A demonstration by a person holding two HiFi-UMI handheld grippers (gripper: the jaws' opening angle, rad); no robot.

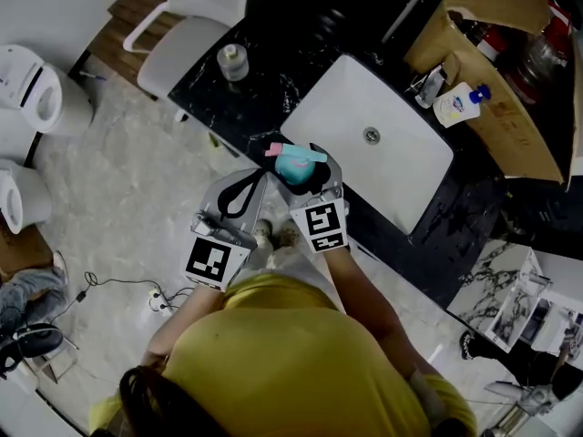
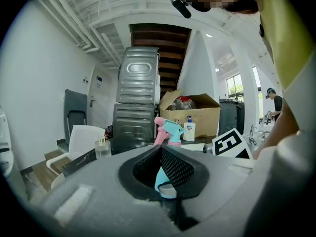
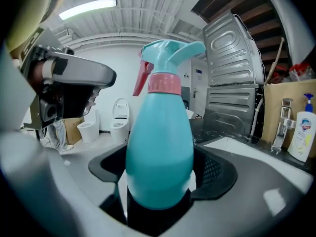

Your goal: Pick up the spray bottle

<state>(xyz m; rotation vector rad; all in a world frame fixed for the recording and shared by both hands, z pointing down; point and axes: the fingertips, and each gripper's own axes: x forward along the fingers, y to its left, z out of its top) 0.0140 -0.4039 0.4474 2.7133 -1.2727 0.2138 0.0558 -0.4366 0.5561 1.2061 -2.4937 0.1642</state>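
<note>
The right claw (image 3: 159, 181) stands wide around the spray bottle (image 3: 160, 147), and slivers of light show on both sides between its jaws and the teal body, so it is not squeezing. The bottle is upright between those jaws at the near edge of the black bench (image 1: 264, 71), with its pink trigger turned toward the left claw (image 1: 258, 178). That claw hovers just to the left of the right one, tips meeting and nothing between them, and the bottle shows just past its tips. Straight beyond the right claw lies the white sink (image 1: 364, 171). Farther off to its right, a soap bottle (image 1: 458, 105) stands by a cardboard box (image 1: 510, 126).
</note>
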